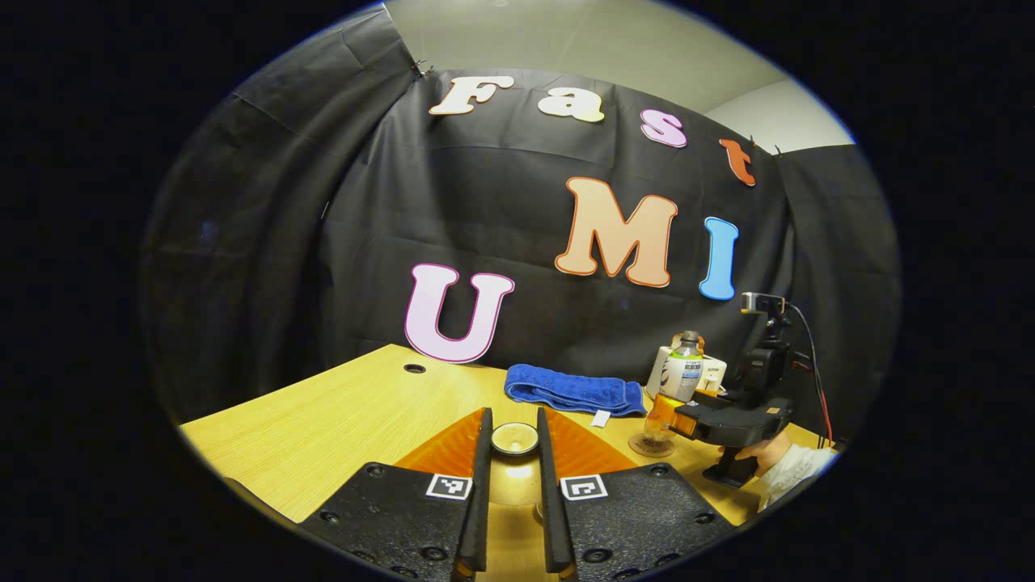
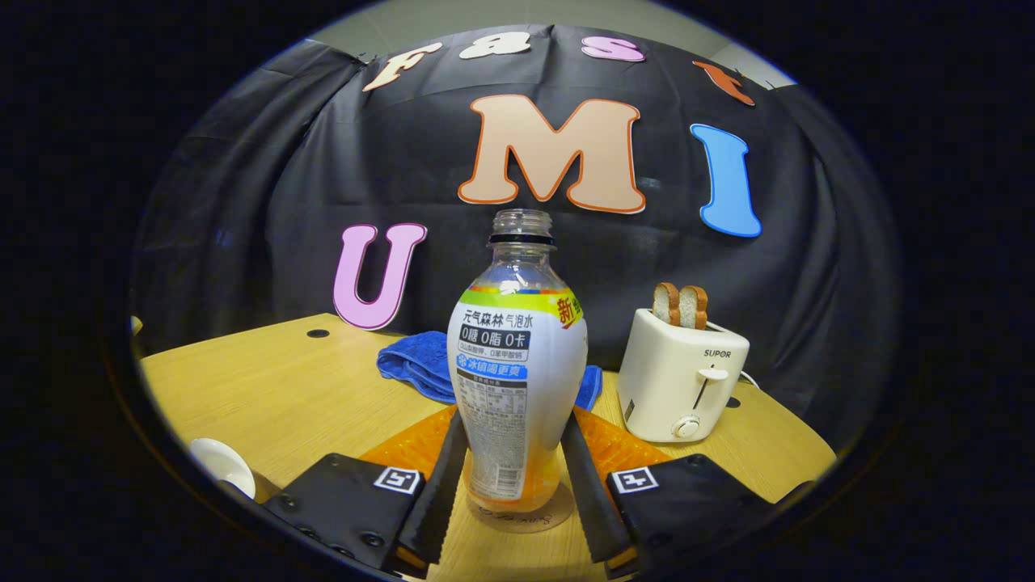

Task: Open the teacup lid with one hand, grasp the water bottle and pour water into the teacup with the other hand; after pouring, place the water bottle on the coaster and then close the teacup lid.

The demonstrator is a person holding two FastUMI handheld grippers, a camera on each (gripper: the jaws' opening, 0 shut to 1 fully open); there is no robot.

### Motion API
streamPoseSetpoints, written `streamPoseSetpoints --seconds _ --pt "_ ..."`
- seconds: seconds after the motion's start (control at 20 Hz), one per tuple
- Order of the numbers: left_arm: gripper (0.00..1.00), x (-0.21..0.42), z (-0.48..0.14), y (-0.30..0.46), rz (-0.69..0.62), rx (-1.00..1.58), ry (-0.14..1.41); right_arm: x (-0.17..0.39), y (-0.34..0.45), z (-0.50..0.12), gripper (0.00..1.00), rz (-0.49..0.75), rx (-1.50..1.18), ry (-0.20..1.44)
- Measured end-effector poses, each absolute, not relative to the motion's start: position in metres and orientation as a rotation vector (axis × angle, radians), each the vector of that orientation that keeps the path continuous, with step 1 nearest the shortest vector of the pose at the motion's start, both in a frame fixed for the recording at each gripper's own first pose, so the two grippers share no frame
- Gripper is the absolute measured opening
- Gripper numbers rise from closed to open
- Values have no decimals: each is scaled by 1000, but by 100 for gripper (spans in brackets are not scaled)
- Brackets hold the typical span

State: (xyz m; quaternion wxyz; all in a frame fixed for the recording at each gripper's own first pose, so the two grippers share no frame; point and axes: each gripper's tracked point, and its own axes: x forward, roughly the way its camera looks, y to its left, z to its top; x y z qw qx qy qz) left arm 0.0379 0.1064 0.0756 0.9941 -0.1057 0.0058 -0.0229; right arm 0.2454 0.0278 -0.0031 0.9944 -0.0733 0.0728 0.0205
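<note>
In the left gripper view, the left gripper (image 1: 514, 422) sat low in the frame, its tongs clenched on the round teacup lid (image 1: 514, 438) above an orange mat (image 1: 441, 449). I could not tell whether the lid was lifted off its cup. Toward the right, the water bottle (image 1: 682, 380) stood upright on the coaster (image 1: 652, 445).

In the right gripper view, the right gripper (image 2: 517, 424) had both fingers (image 2: 443, 485) pressed against the bottle's lower sides. The bottle was uncapped and held only a little orange liquid. To my eye, pouring was probably done and the bottle set down. Letting go and closing the lid remained.

The surface was a pale wooden table (image 2: 267, 388). A blue towel (image 2: 416, 364) lay behind the bottle. A white toaster (image 2: 683, 380) with two slices stood at the right, before black cloth.
</note>
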Motion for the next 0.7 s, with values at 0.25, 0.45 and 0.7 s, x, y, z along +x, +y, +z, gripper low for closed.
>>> streamPoseSetpoints --seconds 0.25,0.45,0.7 --pt "27 36 77 102 -56 -208 10 252 21 -16 70 34 -108 154" --pt "25 36 77 97 -65 -204 12 254 13 -24 70 16 -92 164" --pt "25 36 78 96 -68 -199 9 252 8 -31 73 0 -41 174"
